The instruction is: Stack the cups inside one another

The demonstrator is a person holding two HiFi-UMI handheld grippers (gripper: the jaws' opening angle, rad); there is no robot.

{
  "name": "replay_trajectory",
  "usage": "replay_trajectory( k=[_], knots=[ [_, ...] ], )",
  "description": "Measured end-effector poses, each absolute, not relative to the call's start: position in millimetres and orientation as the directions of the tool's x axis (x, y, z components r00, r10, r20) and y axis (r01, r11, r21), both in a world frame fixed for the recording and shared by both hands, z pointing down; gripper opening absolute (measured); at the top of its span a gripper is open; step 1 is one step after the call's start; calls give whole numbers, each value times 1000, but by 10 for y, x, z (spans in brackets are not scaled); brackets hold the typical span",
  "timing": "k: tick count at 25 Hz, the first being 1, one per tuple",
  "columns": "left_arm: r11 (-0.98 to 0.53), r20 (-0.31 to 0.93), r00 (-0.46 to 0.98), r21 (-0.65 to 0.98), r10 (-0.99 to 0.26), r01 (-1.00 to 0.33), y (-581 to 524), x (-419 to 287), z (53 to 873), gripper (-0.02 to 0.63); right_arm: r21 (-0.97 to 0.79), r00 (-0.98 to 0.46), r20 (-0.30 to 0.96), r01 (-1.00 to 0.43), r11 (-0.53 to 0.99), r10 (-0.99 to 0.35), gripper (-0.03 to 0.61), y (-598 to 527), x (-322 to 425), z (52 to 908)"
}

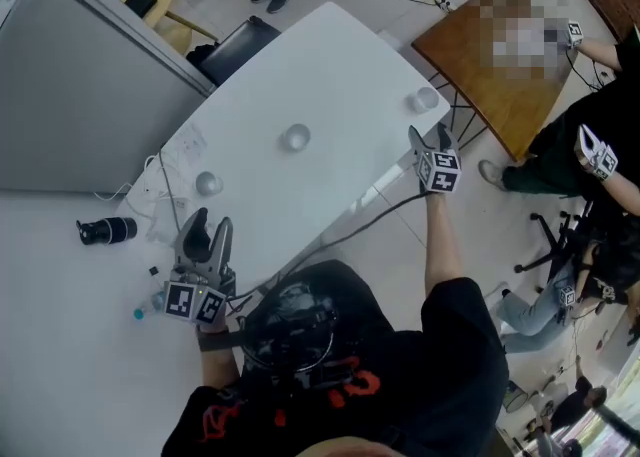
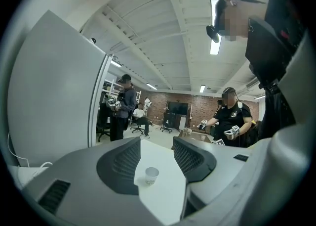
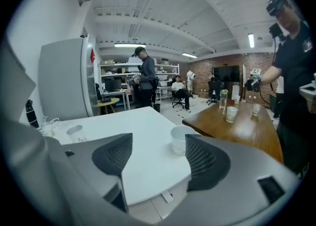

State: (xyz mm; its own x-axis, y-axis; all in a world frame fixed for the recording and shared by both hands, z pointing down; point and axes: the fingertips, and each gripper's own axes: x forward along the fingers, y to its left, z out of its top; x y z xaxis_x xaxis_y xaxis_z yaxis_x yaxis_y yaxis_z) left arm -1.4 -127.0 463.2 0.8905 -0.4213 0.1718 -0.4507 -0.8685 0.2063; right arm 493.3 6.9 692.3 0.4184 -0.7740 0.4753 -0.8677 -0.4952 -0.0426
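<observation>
Head view, three cups on your table point(image 1: 330, 45), left cup point(image 1: 208, 183), middle cup point(image 1: 295, 137), right cup point(image 1: 423, 100), left gripper point(image 1: 212, 223), right gripper point(image 1: 430, 135), left gripper view, jaws wide, one cup point(image 2: 151, 175) ahead between them, right gripper view, jaws wide, two cups, right cup point(image 3: 181, 139) beside one jaw.

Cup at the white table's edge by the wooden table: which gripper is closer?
Right. The right gripper is just short of that cup, jaws open. The left gripper is at the white table's opposite edge, facing another cup.
</observation>
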Motion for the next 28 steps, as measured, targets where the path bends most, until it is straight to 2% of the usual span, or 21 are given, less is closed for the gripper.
replay_trajectory(
  k=[7,17,24,26,28],
  knots=[
    [-845,194,867,203,-460,-494,-1347,-76,4651,213,-94,430,591,-803,-588,-682,376,-16,5491,7511],
    [-809,239,829,203,-505,-551,-1351,-152,4728,213,-57,383,703,-809,-585,-599,376,-233,5791,7946],
    [-797,248,819,206,-518,-567,-1393,-194,4808,213,27,417,738,-804,-594,-530,376,-312,5944,8035],
    [-794,254,815,206,-521,-572,-1402,-204,4812,213,41,430,721,-809,-587,-542,311,-373,5946,7926],
    [-793,255,815,209,-521,-572,-1420,-227,4809,213,44,441,698,-812,-582,-564,295,-413,5923,7824]
  ],
)
